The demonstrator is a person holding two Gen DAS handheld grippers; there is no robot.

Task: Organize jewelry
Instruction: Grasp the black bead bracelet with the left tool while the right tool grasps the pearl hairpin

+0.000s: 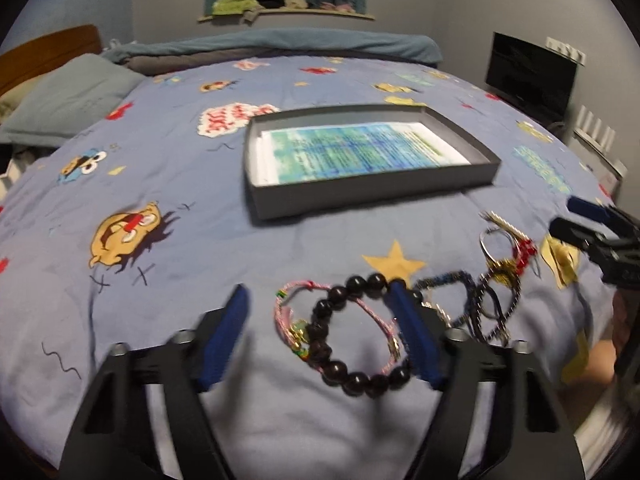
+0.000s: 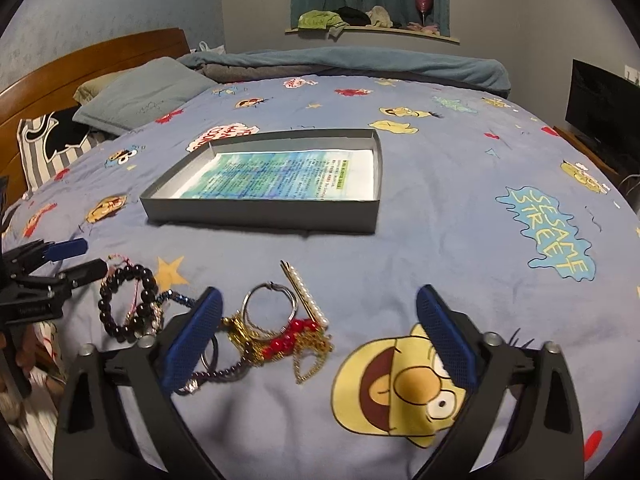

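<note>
A grey shallow box (image 1: 360, 196) (image 2: 260, 214) lined with printed paper lies on the blue cartoon bedspread. Jewelry lies in front of it. A dark bead bracelet (image 1: 326, 340) (image 2: 105, 308) and a pink cord bracelet (image 1: 288, 320) lie between the open fingers of my left gripper (image 1: 320, 292). A blue beaded bracelet (image 1: 480, 308), a silver ring hoop (image 2: 270, 308), a pearl bar clip (image 2: 306, 294), red beads (image 2: 290, 338) and a gold chain (image 2: 312, 356) lie further right. My right gripper (image 2: 320, 294) is open and empty above the hoop and chain.
Pillows (image 2: 140, 92) and a wooden headboard (image 2: 80, 64) are at the left. A folded blanket (image 2: 340, 64) lies along the far edge. A dark screen (image 2: 604, 108) stands on the right. A window ledge (image 2: 372, 28) holds clothes.
</note>
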